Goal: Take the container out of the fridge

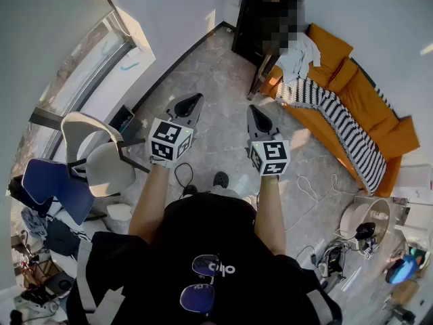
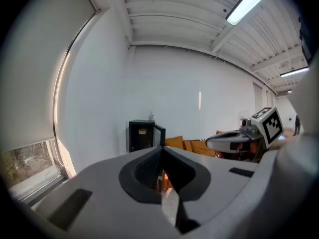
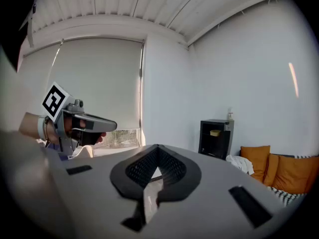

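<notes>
Yellow container (image 3: 215, 132): on the upper shelf inside the fridge, untouched and well apart from both claws.
Fridge (image 3: 222, 146): small and black, door open, against the far white wall. I see a small bottle (image 3: 230, 114) on top.
Left claw (image 2: 161, 151): jaws together, nothing between them, aimed toward the fridge.
Right claw (image 3: 157, 149): jaws together, empty, held beside the left one.
Sofa (image 1: 358, 93): orange, just right of the fridge, with a striped blanket (image 1: 338, 120) draped across it.
Floor (image 1: 216, 80): grey, stone look, with cables (image 1: 308, 188) lying near my feet.
</notes>
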The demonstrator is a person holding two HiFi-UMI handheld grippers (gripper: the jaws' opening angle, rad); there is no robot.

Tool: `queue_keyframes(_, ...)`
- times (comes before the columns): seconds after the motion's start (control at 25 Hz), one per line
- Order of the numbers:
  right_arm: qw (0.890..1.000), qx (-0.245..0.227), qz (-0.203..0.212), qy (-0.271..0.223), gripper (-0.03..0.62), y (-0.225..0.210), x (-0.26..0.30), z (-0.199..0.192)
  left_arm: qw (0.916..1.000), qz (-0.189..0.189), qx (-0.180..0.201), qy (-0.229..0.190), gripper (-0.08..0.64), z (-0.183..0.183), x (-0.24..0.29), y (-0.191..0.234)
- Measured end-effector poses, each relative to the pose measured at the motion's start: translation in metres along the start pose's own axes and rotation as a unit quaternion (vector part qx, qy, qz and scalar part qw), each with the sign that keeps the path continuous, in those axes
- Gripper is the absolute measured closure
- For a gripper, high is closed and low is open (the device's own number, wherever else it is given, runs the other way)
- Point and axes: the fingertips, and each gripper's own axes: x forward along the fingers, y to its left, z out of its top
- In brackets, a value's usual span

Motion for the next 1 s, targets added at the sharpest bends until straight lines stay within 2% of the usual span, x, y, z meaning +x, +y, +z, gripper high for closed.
queue_keyframes(0.24,1.000,0.010,0.013,0.004,0.592,-0.035,-0.001,-0.007,0.9998,0.012,-0.006,0.012,0.560,-0.005,0.023,-0.019)
queue_keyframes(0.52,0.999,0.017,0.032,0.011,0.592,-0.037,0.007,-0.014,0.9986,0.040,-0.026,0.021,0.560,-0.025,0.014,-0.015)
queue_keyframes(0.8,0.998,-0.008,0.052,0.034,0.591,-0.027,0.035,-0.021,0.9965,0.063,-0.052,0.020,0.560,-0.038,0.010,0.010)
queue_keyframes(1.0,0.997,-0.024,0.051,0.049,0.592,-0.031,0.071,-0.023,0.9943,0.074,-0.075,0.011,0.560,-0.044,0.026,0.050)
